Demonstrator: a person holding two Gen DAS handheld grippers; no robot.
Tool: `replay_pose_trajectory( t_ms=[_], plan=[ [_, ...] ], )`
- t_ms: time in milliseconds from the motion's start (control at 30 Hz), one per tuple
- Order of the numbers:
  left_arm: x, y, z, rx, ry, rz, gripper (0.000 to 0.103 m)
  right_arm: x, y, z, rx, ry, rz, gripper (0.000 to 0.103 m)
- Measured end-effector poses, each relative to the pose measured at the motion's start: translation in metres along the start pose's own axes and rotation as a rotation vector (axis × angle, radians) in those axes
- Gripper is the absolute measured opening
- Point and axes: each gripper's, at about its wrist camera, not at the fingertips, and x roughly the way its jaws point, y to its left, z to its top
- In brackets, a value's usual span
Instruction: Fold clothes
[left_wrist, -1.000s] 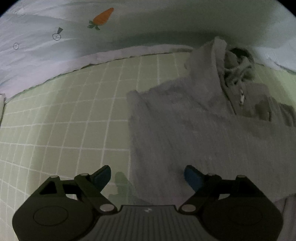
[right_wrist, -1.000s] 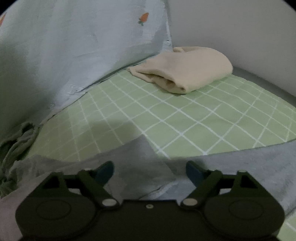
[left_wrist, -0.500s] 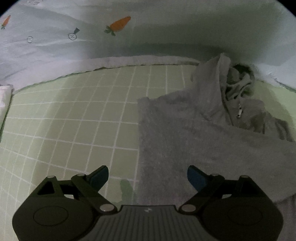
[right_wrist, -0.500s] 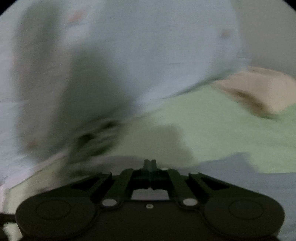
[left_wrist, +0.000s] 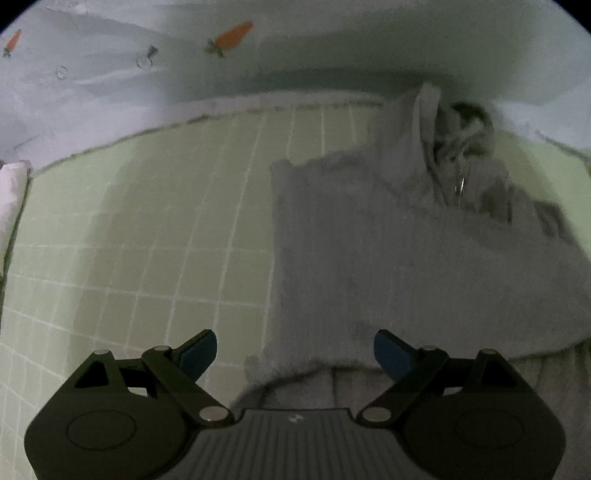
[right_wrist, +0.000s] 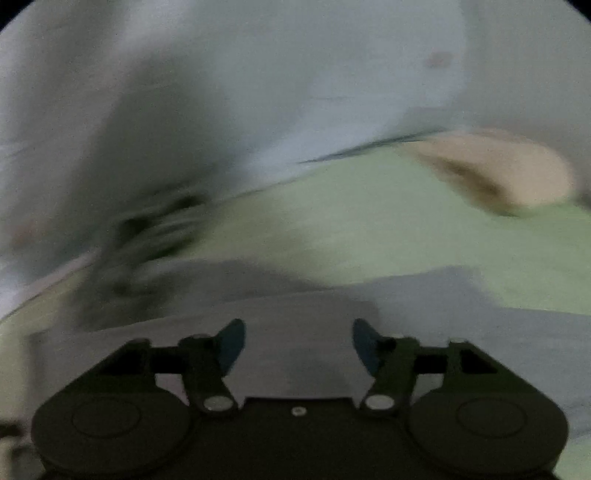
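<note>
Now grey hoodie (left_wrist: 406, 258) lies ahead btwn spread left gripper (left_wrist: 295, 350) jaws.

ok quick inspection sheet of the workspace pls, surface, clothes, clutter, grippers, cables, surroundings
surface: green checked sheet, lit dimly
job's things: grey hooded zip top lying partly folded, hood at the far end
clutter: beige folded garment, blurred, apart from the grey top
grippers: left gripper open over the top's near hem; right gripper open over grey cloth
cables: nothing seen
surroundings: pale carrot-print fabric behind
</note>
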Motion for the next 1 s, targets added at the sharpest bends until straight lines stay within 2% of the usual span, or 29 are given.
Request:
replay_pose_trajectory(
  t_ms=[100,167,300,333,400,433,467,500,633,733,900,967,1000],
  plan=[
    [0.01,-0.008,-0.002,0.026,0.037,0.001,0.092,0.003,-0.039,0.0,0.087,-0.017,-0.16,0.081],
    [0.016,-0.013,-0.004,0.043,0.056,0.004,0.092,0.006,-0.062,-0.001,0.151,0.001,-0.231,0.085],
    [0.027,-0.016,-0.009,0.053,0.091,0.004,0.094,0.009,-0.076,-0.007,0.206,0.017,-0.207,0.086],
    [0.029,-0.014,-0.009,0.043,0.093,0.002,0.095,0.01,-0.079,-0.009,0.219,0.021,-0.201,0.084],
    [0.032,-0.012,-0.009,0.031,0.099,-0.004,0.1,0.009,-0.079,-0.009,0.233,0.019,-0.176,0.057],
    [0.034,-0.01,-0.009,0.024,0.104,-0.007,0.101,0.008,-0.076,-0.007,0.232,0.012,-0.156,0.036],
    [0.037,-0.007,-0.009,0.009,0.112,-0.014,0.103,0.006,-0.072,-0.005,0.23,0.006,-0.137,0.026],
    [0.038,-0.005,-0.009,-0.004,0.116,-0.022,0.103,0.005,-0.069,-0.003,0.229,-0.001,-0.117,0.023],
    [0.041,-0.001,-0.009,-0.018,0.114,-0.039,0.103,-0.001,-0.055,0.004,0.225,-0.027,-0.04,0.021],
    [0.042,-0.002,-0.01,-0.014,0.106,-0.042,0.103,-0.006,-0.024,0.017,0.194,-0.049,0.096,0.021],
    [0.043,-0.001,-0.013,-0.009,0.101,-0.047,0.103,-0.006,-0.007,0.013,0.127,-0.04,0.13,0.021],
    [0.043,-0.001,-0.013,-0.009,0.097,-0.047,0.103,-0.005,0.0,0.012,0.1,-0.036,0.143,0.027],
    [0.042,-0.001,-0.014,-0.009,0.095,-0.047,0.103,-0.005,0.003,0.011,0.086,-0.035,0.149,0.035]
  ],
)
